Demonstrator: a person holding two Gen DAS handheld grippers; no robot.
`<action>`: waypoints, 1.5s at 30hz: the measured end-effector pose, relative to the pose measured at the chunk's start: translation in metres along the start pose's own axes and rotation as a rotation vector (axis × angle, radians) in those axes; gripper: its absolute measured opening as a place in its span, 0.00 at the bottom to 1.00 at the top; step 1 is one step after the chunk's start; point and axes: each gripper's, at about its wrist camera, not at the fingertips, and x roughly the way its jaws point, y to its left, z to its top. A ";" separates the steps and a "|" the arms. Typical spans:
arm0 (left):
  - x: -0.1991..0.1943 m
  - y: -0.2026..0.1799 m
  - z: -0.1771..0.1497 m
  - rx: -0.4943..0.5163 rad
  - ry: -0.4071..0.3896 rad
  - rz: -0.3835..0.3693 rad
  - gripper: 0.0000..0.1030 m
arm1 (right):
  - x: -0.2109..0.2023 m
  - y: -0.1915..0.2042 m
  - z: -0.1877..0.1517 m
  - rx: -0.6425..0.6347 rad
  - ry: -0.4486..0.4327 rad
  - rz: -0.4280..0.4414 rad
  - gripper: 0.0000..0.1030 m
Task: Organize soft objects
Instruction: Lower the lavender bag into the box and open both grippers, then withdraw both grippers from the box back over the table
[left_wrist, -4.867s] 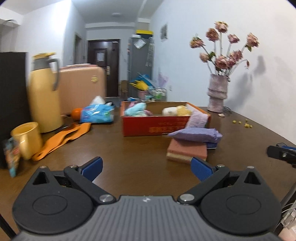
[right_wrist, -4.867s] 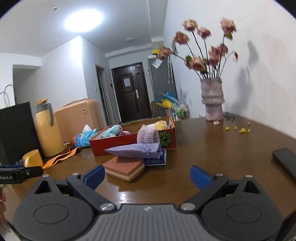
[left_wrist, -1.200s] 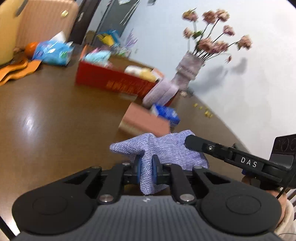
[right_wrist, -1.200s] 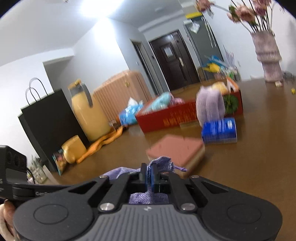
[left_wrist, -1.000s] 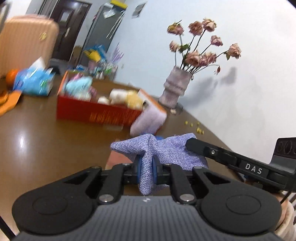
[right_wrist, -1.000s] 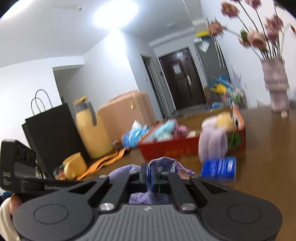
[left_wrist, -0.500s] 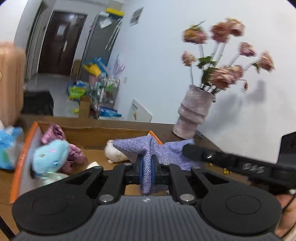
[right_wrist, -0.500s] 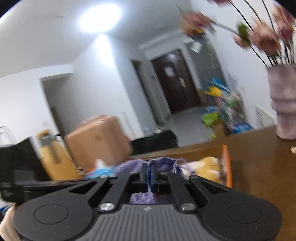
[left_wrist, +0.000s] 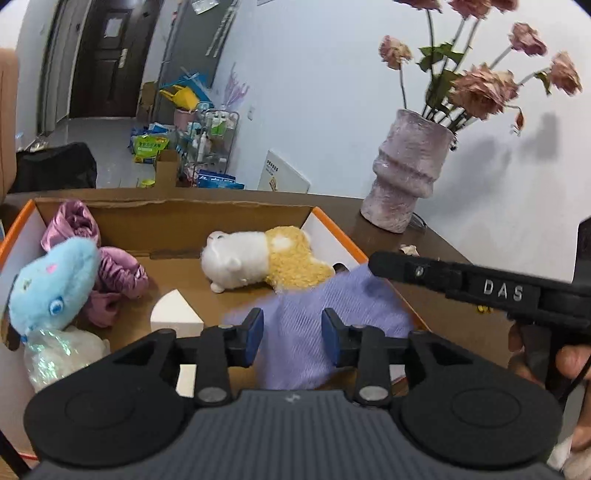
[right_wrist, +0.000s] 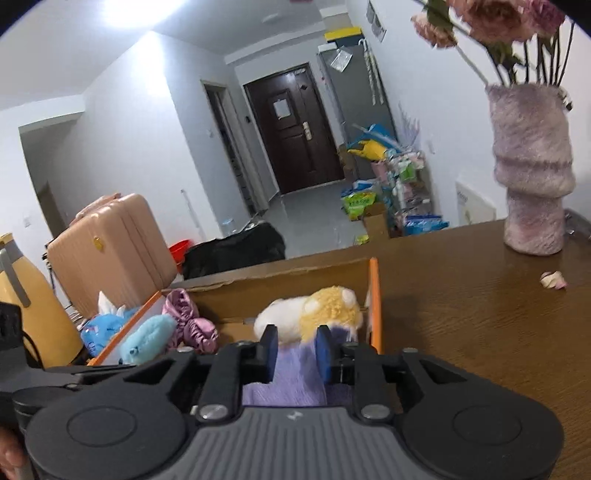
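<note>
The purple cloth pouch (left_wrist: 325, 314) lies blurred at the near right of the orange-rimmed cardboard box (left_wrist: 184, 214), just below both grippers. My left gripper (left_wrist: 291, 336) is open above it, not touching. My right gripper (right_wrist: 294, 350) is open too, with the pouch (right_wrist: 291, 380) showing between its fingers; the right gripper's side also shows in the left wrist view (left_wrist: 480, 291). In the box lie a white and yellow plush (left_wrist: 258, 262), a blue plush (left_wrist: 55, 284), purple satin scrunchies (left_wrist: 110, 273), a white wedge sponge (left_wrist: 175, 315) and a shiny wrapped ball (left_wrist: 59, 354).
A pink fuzzy vase (left_wrist: 406, 181) of dried roses stands on the brown table (right_wrist: 480, 325) right of the box. A yellow thermos (right_wrist: 29, 314), a blue tissue pack (right_wrist: 101, 325) and a peach suitcase (right_wrist: 107, 251) are to the left.
Both grippers opened and let go of the purple pouch, which dropped toward the box's near right corner. Both moved slightly closer over the box.
</note>
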 end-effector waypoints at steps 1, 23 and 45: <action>-0.004 -0.001 0.001 0.009 -0.004 -0.003 0.34 | -0.002 0.001 0.001 -0.006 -0.007 -0.004 0.24; -0.228 -0.019 -0.065 0.134 -0.302 0.442 0.84 | -0.167 0.092 -0.043 -0.193 -0.178 -0.029 0.63; -0.351 -0.032 -0.225 0.078 -0.337 0.423 0.98 | -0.284 0.172 -0.207 -0.293 -0.212 -0.092 0.85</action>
